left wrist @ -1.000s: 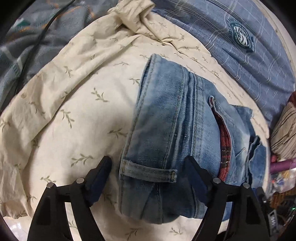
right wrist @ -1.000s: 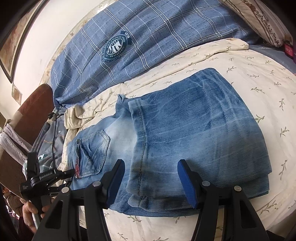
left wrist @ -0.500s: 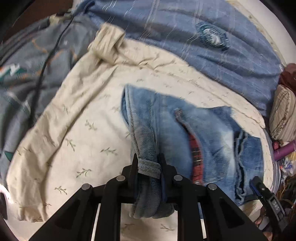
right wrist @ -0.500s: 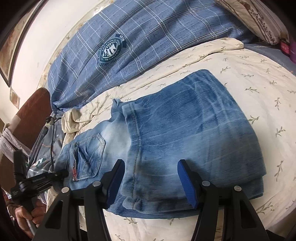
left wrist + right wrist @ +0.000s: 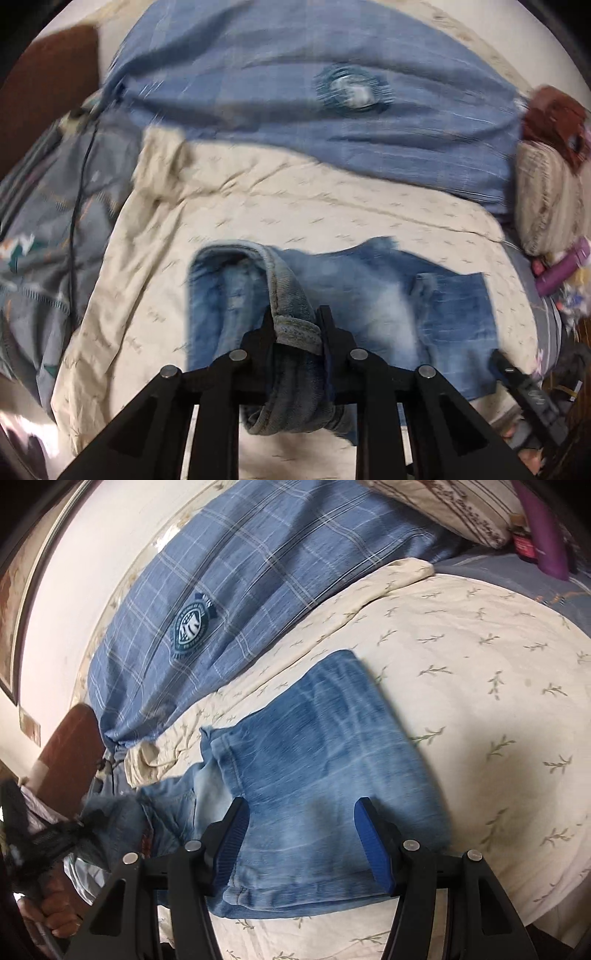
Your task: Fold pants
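Bed: cream sheet [image 5: 480, 657] with small leaf print covers it; a blue plaid blanket [image 5: 266, 572] with a round badge lies along the upper part of both frames.
Pants: blue jeans [image 5: 325, 760] lie partly folded on the sheet, in the lower centre of both views.
Left hand-held gripper [image 5: 295, 332]: closed tight on the jeans' waistband, which rises as a ridge from the lower centre of the left frame.
Right hand-held gripper [image 5: 299, 834]: fingers wide apart, holding nothing, over the folded leg part at the lower centre.
Edge: a purple bottle [image 5: 561, 269] and a striped pillow [image 5: 546, 199] at far right.
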A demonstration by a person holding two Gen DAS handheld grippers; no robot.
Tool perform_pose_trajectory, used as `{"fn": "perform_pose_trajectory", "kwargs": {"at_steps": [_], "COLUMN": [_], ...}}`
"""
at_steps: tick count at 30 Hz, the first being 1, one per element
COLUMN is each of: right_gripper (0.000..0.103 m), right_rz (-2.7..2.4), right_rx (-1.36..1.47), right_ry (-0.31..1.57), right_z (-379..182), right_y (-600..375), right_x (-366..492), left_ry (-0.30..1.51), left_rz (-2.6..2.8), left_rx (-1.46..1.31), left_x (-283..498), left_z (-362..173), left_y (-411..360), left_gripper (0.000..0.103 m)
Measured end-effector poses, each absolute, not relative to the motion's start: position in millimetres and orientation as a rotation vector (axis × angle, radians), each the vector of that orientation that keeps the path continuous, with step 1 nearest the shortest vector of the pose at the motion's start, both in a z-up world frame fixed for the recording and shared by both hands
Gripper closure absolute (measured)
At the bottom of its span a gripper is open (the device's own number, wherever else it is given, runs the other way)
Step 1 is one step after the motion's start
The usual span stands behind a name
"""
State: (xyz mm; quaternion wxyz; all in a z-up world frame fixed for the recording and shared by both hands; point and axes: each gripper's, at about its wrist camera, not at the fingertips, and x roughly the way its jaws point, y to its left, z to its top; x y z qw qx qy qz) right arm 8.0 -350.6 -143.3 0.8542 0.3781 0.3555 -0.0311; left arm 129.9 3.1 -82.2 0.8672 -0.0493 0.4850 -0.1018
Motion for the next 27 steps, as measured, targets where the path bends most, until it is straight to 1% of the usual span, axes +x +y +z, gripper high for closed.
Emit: {"fn": "perform_pose_trajectory", "kwargs": {"at_steps": [4, 7, 9, 10, 12, 15, 17, 19, 20, 22, 24, 27], "right_gripper": [0.04, 0.04, 0.04, 0.04, 0.04, 0.04, 0.04, 0.04, 0.04, 0.04, 0.04, 0.04], "right_rz": [-0.058, -0.049, -0.049, -0.047, -0.042, -0.039, -0.039, -0.04, -0.041, -0.041, -0.04, -0.038], "right_rx": [0.819, 0.796, 0.76, 0.747, 0.718, 0.685, 0.68, 0.678, 0.677, 0.675, 0.677, 0.68], "right_ry": [0.752, 0.764, 0.77, 0.773, 0.785, 0.798, 0.803, 0.807, 0.807, 0.807, 0.807, 0.805], "right_z": [-145, -145, -144, -144, -144, -146, -147, -148, -149, -148, -148, -148], "right_y": [-353, -346, -338, -334, -327, -321, -319, -319, -319, -318, -318, -318], "right_x": [8, 12, 15, 15, 18, 20, 21, 22, 22, 22, 22, 22], "left_ry": [1.121, 1.187, 1.2, 1.204, 1.208, 1.242, 1.256, 1.219, 1.203, 1.173, 1.174, 1.196], "left_rz": [-0.116, -0.121, -0.119, -0.123, -0.132, -0.13, -0.127, -0.147, -0.165, -0.179, -0.182, -0.195], "left_rx": [-0.158, -0.228, -0.243, -0.252, -0.274, -0.334, -0.386, -0.364, -0.339, -0.224, -0.185, -0.302], "left_x": [142, 141, 137, 133, 128, 125, 123, 120, 119, 116, 118, 124], "left_z": [-124, -153, -162, -167, -173, -186, -194, -190, -187, -181, -181, -191], "left_y": [49, 70, 72, 73, 74, 78, 79, 71, 65, 49, 44, 60], "left_gripper": [0.079, 0.072, 0.056, 0.051, 0.026, 0.02, 0.02, 0.024, 0.037, 0.044, 0.053, 0.056]}}
